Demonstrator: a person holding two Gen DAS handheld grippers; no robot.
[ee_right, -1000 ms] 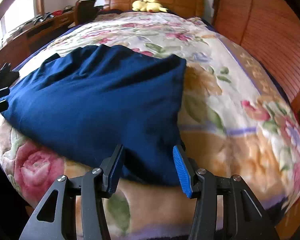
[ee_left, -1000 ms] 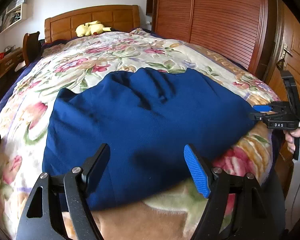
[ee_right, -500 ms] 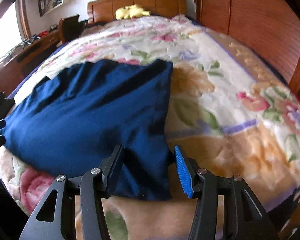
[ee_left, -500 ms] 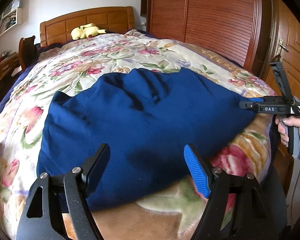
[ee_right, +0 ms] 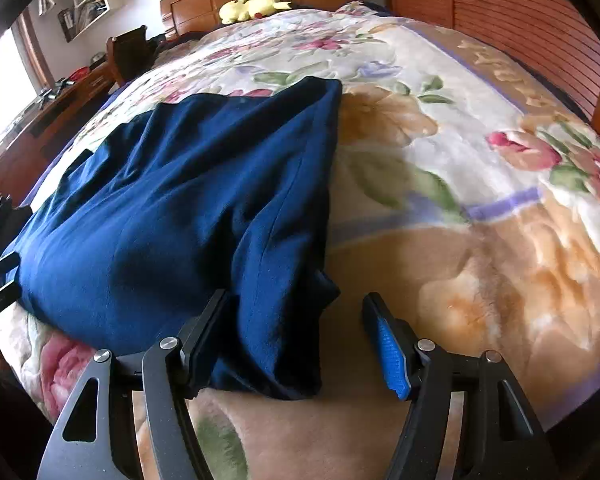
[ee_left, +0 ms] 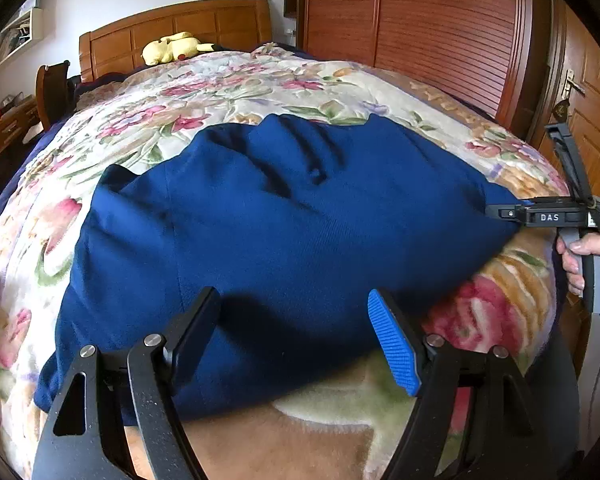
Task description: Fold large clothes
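Note:
A large dark blue garment (ee_left: 284,220) lies folded on the floral blanket (ee_left: 228,84) of a bed. My left gripper (ee_left: 296,320) hovers open over the garment's near edge, with nothing pressed between its fingers. In the right wrist view the garment's near right corner (ee_right: 276,320) lies between the jaws of my right gripper (ee_right: 296,320), which are opening. The blue pad (ee_right: 388,348) stands clear of the cloth. The left wrist view also shows the right gripper (ee_left: 540,216) at the garment's right corner, held by a hand (ee_left: 592,256).
A yellow plush toy (ee_left: 172,46) rests by the wooden headboard (ee_left: 180,24). A slatted wooden wardrobe (ee_left: 440,28) runs along the bed's right side, with a door (ee_left: 592,120) beyond it. A chair (ee_right: 128,54) and a desk (ee_right: 40,120) stand to the left.
The right gripper's jaws have widened and let go of the garment's corner, and that gripper has rolled and sunk a little. The left gripper has stayed open and nearly still.

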